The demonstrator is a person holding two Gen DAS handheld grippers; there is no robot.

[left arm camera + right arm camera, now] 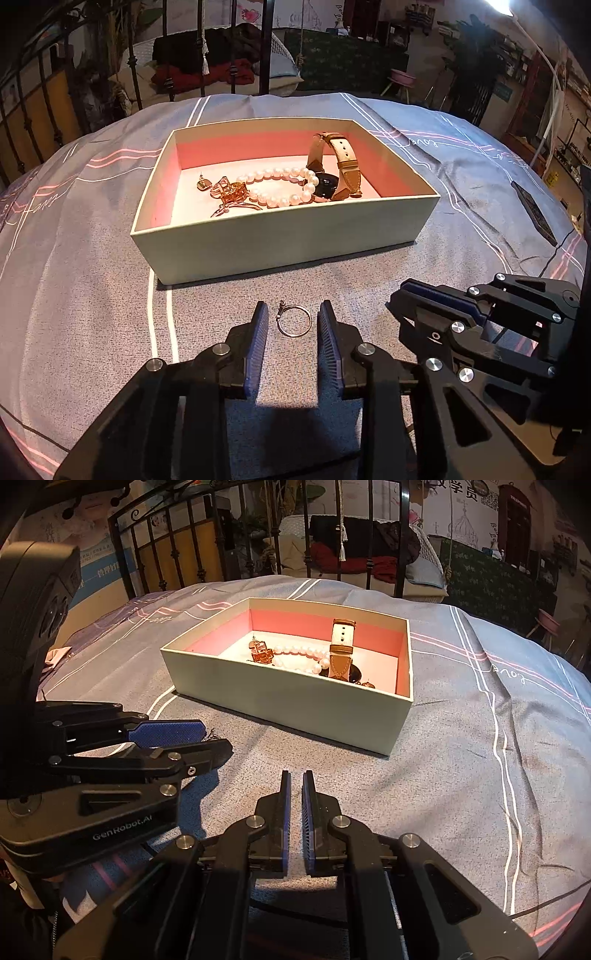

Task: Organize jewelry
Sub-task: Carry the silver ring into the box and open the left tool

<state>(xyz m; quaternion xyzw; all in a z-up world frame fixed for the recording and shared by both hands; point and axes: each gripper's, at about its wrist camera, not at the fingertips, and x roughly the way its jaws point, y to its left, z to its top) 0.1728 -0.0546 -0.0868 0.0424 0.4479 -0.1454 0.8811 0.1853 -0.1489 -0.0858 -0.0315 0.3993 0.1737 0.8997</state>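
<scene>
Pearl bracelet (284,186), watch (328,168) and gold pieces already lie in box (280,251). Hoop earring (293,320) remains on bedspread (92,295), untouched between narrowly parted left gripper (291,325); right gripper (296,794) closed, empty.

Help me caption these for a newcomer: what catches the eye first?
The open box with its pink lining sits mid-bedspread, holding a pearl bracelet, a tan-strapped watch and a gold hair claw. In front of it, a thin hoop earring lies on the cloth between the left gripper pads, untouched.
</scene>
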